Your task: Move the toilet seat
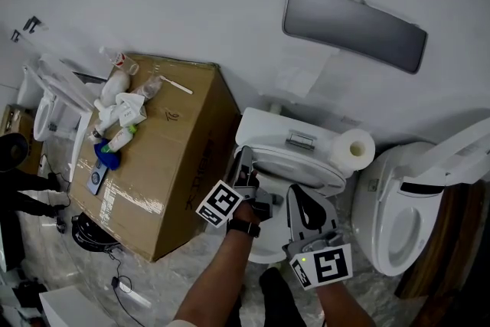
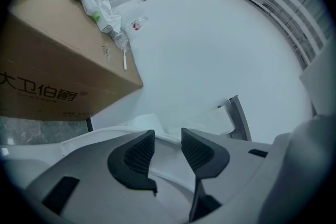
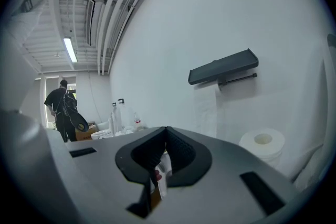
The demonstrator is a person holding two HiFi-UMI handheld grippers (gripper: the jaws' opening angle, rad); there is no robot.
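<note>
Your right gripper (image 1: 297, 195): pads pressed together, empty, pointing at the wall.
Toilet seat (image 1: 306, 171): down on the bowl, just ahead of you.
Your left gripper (image 2: 168, 134): nearer; jaws narrowly apart at the seat's left rim.

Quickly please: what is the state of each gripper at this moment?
Left gripper: open, with the toilet rim showing between its jaws.
Right gripper: shut, with its jaw tips together and nothing seen held.
</note>
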